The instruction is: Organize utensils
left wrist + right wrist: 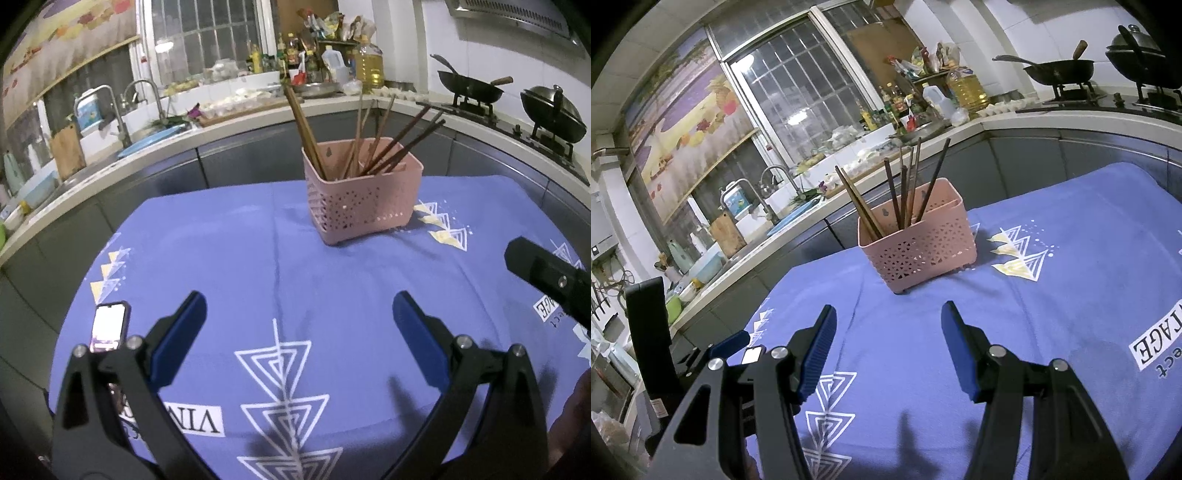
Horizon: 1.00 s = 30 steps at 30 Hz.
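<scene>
Tablecloth (229,258) lettering, partly readable: "VIN", "TAGE".

Table under a blue-purple cloth (229,258) with white triangle prints and lettering. Pink perforated basket (364,201) sits on the far centre of the cloth, chopsticks (373,144) standing inside. Phone (109,326), screen lit, lies flat at the near-left edge, well apart from the basket.

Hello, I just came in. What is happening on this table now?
A person holds two tongs over a table with a blue cloth. Both the left tongs and the right tongs are open and hold nothing. Ahead of them stands a pink basket with the chopsticks upright inside. A phone lies on the cloth by the left tongs.
</scene>
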{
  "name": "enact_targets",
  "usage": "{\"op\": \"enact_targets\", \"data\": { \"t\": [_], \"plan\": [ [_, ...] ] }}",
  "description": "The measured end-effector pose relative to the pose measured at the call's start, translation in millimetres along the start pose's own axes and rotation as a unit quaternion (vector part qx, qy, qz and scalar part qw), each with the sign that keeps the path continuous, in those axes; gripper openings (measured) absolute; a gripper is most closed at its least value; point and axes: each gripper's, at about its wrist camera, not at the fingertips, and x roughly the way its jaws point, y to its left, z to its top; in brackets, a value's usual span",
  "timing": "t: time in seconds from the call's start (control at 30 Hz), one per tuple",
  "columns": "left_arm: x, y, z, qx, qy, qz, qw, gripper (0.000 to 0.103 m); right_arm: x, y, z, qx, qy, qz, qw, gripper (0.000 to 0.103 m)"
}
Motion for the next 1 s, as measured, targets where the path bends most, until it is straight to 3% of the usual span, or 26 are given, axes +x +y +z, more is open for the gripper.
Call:
{"op": "enact_targets", "data": {
  "t": [0.57, 1.0],
  "plan": [
    [7, -53, -10, 0.046, 0.045, -0.065, 0.9958, 0.097, -6, -40, 2, 0.035, -0.017, -0.028, 0.999, 0.060],
    [8, -70, -11, 0.064, 0.043, -0.055, 0.9955, 0.097, 0, -52, 0, 0.049, -0.008, -0.027, 0.998, 0.060]
  ]
}}
